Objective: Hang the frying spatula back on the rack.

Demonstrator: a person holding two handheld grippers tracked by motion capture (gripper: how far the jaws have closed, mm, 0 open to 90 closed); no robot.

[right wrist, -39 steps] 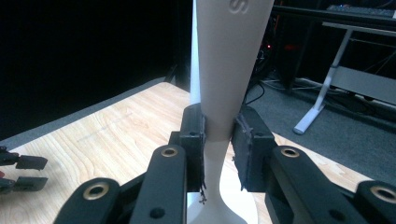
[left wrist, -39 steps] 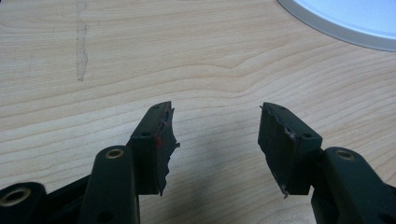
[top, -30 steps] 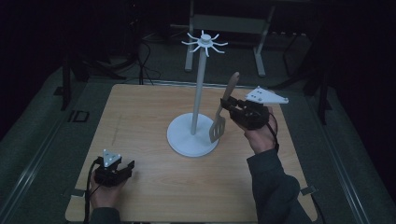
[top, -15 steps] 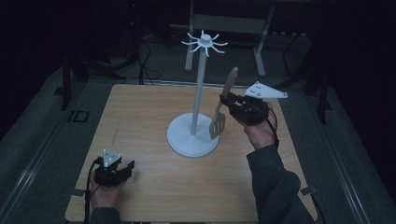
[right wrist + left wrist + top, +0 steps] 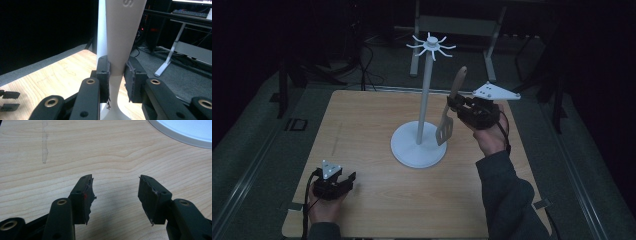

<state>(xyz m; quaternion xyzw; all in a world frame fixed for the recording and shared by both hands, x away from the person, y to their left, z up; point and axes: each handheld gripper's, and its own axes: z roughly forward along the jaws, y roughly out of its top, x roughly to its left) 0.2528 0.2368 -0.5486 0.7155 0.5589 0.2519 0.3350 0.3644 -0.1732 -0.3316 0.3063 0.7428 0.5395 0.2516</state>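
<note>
Pale wood-grain table [image 5: 377, 210] – matt; spatula [image 5: 122, 37] smooth beige plastic, stand [image 5: 418, 147] smooth matt white

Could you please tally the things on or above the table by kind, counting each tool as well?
Utensil stand: 1
Slotted spatula: 1
Tools: 2, the left tool and the right tool
Total: 4

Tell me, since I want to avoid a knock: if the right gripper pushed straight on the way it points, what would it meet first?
Probably the white stand's pole. The right gripper, shut on the spatula, points toward it, and the pole rises just behind the spatula's handle. Depth is hard to judge.
</note>
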